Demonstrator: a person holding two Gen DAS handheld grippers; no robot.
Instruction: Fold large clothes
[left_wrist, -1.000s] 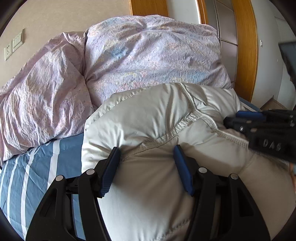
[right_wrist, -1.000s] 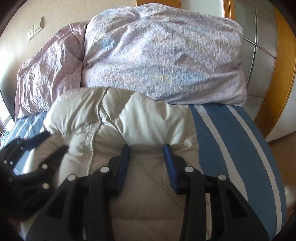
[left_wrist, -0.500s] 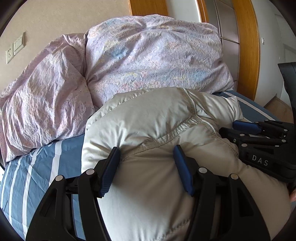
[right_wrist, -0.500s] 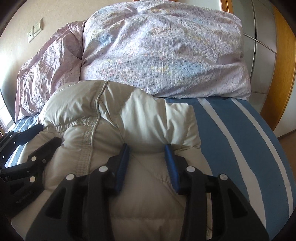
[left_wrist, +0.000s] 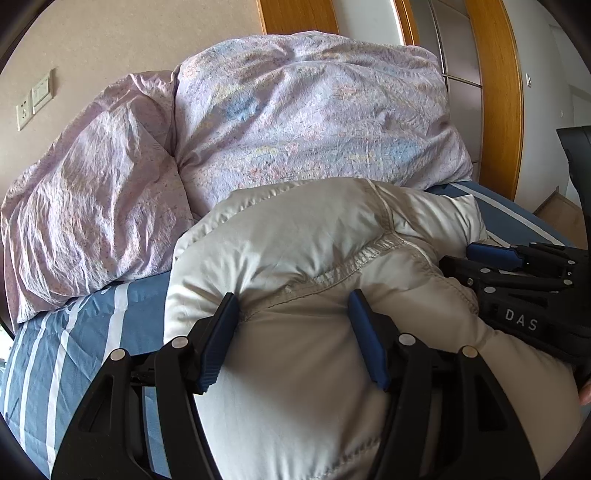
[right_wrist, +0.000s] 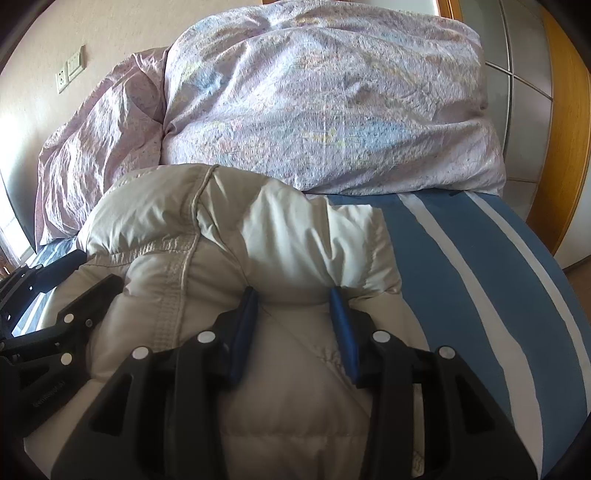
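A puffy cream down jacket (left_wrist: 295, 258) lies bunched on the blue striped bed, also in the right wrist view (right_wrist: 229, 236). My left gripper (left_wrist: 293, 306) has thick jacket padding between its blue pads, near a stitched seam on the jacket's left part. My right gripper (right_wrist: 293, 299) is closed on a fold of the jacket's right part. Each gripper shows in the other's view: the right one at the right edge (left_wrist: 517, 280), the left one at the left edge (right_wrist: 55, 306). The jacket's lower part is hidden under the grippers.
Two large lilac pillows (left_wrist: 295, 122) are piled against the wall behind the jacket, also in the right wrist view (right_wrist: 314, 103). The blue and white striped sheet (right_wrist: 461, 258) lies bare to the right. A wooden door frame (left_wrist: 498, 92) and wall sockets (left_wrist: 33, 99) are behind.
Both grippers have lowered with the jacket toward the bed and moved slightly back from the pillows. More striped sheet shows on the right. The holds look the same.
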